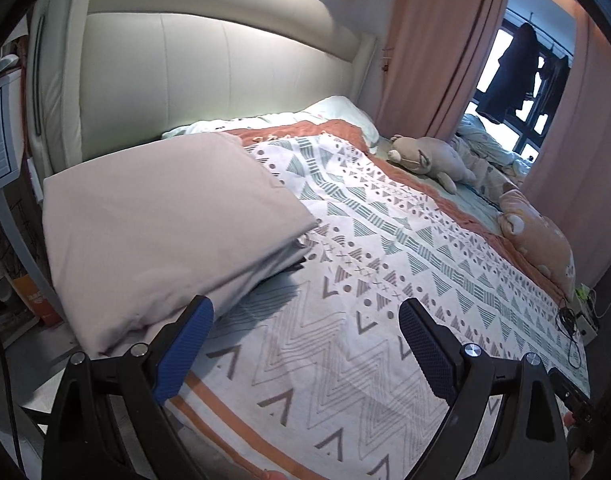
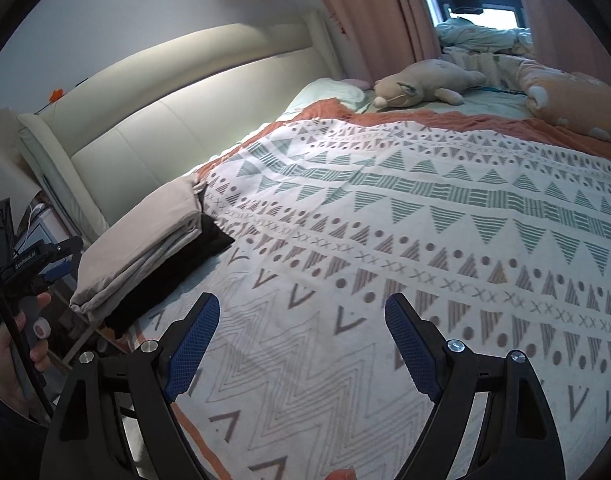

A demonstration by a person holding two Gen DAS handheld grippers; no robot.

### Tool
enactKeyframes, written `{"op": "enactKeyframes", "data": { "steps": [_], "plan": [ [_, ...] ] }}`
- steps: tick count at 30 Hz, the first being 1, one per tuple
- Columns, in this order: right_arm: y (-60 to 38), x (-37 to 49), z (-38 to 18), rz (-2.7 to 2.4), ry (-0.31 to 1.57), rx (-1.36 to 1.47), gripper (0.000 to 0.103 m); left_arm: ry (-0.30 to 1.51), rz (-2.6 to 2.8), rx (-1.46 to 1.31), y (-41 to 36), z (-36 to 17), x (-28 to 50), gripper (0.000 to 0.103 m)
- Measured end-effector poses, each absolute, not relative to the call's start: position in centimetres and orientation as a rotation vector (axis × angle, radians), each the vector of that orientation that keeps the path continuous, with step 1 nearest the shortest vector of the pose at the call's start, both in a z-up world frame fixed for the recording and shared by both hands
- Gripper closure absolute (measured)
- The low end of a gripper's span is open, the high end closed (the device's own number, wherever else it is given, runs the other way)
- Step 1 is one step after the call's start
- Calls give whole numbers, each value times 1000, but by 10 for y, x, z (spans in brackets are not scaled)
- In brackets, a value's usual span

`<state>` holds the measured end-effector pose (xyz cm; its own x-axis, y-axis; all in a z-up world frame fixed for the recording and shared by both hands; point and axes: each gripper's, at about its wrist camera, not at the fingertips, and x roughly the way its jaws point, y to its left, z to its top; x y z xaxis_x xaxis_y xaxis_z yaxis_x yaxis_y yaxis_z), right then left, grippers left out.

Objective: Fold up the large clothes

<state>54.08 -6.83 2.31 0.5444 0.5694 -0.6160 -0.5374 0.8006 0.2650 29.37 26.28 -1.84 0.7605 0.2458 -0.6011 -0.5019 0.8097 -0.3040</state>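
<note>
A folded pale beige cloth [image 1: 153,224] lies in a flat stack on the left part of the bed, on top of a dark folded garment [image 2: 173,268] that shows at its edge in the right wrist view, where the beige cloth [image 2: 145,240] lies at the left. My left gripper [image 1: 305,312] is open and empty, just in front of and right of the stack's near corner. My right gripper [image 2: 301,308] is open and empty over the patterned blanket [image 2: 425,240], apart from the stack. A hand [image 2: 13,356] at the left edge holds the left gripper's handle.
The patterned blanket [image 1: 385,248] covers most of the bed. A cream padded headboard [image 1: 225,80] stands behind. Two plush toys [image 1: 429,156] [image 1: 541,240] and crumpled bedding [image 1: 485,144] lie on the far side by pink curtains [image 1: 437,40]. Cables and a small box [image 1: 577,316] sit at the bed's right edge.
</note>
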Motion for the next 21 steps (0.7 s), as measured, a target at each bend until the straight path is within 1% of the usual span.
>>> {"op": "enactKeyframes", "data": {
  "steps": [10,21],
  "plan": [
    [-149,497,45,497,709,68,19,554,259,-396,172,-11,302,7],
    [-207,434,59,326,686,119,18,548,72,-349,103,-10,298,7]
  ]
}}
